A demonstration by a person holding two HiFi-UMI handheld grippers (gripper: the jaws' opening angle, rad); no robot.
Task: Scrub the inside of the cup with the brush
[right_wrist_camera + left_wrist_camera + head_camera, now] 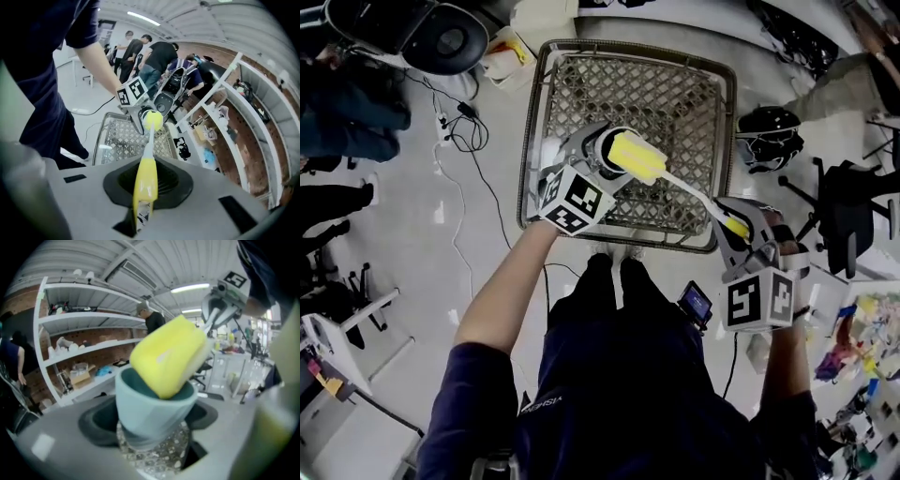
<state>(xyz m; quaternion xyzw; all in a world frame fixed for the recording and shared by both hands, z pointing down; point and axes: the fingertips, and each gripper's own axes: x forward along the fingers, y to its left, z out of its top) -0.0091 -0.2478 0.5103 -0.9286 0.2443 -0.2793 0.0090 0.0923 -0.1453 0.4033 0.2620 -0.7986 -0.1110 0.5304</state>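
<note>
Right gripper view, nearest first: the right claw (739, 228) is clamped on the dish brush (144, 180) by the end of its yellow handle. The thin shaft runs away to the yellow sponge head (168, 355), which sits tilted at the mouth of the teal cup (150, 408), only partly inside. The left claw (592, 155) is closed on that cup low down, above the wire basket (542, 112). Held so far back, the brush could lever the cup loose if pushed in crooked, dropping it into the basket. Both forearms reach forward, claws angled down toward the cup.
</note>
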